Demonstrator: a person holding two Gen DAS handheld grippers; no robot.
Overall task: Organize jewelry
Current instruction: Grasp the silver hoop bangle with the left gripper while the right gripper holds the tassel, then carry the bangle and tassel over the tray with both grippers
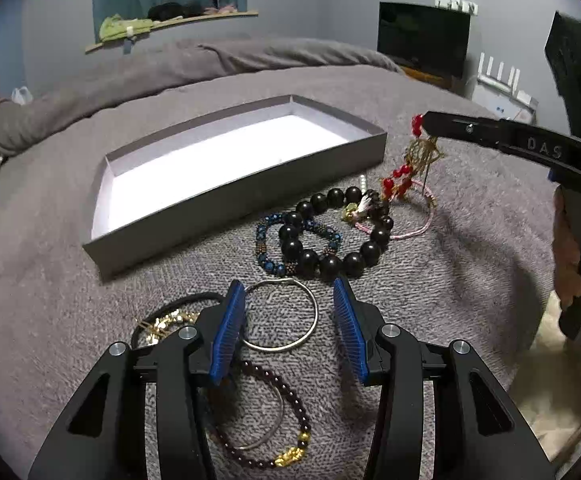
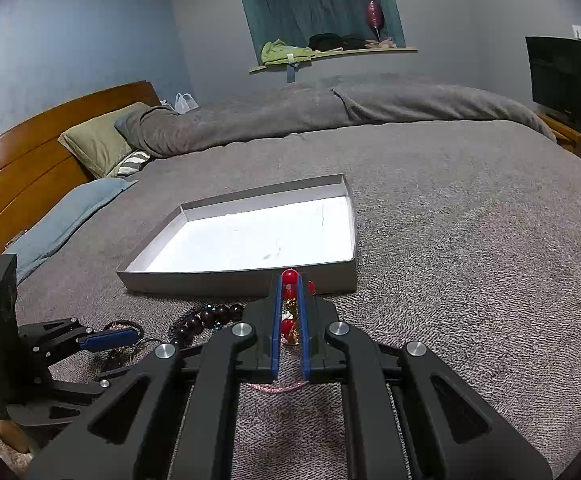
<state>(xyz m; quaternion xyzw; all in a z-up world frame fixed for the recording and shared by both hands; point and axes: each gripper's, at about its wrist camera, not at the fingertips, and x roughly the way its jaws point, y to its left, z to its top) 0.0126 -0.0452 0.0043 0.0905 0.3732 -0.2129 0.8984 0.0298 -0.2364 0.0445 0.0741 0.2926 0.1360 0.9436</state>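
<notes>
Right claw (image 2: 290, 280) clamped on red bead bracelet (image 1: 400, 174), centre-right of frame, near grey box (image 1: 250, 184); light, limp, dangling, grip strand firmly. Left claw (image 1: 288, 300) apart over silver bangle (image 1: 280, 314): stiff, slippery.

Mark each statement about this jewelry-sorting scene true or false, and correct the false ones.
1. The grey box already holds several bracelets. False: its white inside is bare.
2. The right gripper has its jaws shut on a red-beaded piece. True.
3. The red-beaded piece lies flat on the bed. False: its upper end is lifted, the rest dangling toward the blanket.
4. The left gripper has its jaws open above a thin silver bangle. True.
5. The big dark-bead bracelet is inside the box. False: it lies on the blanket in front of it.
</notes>
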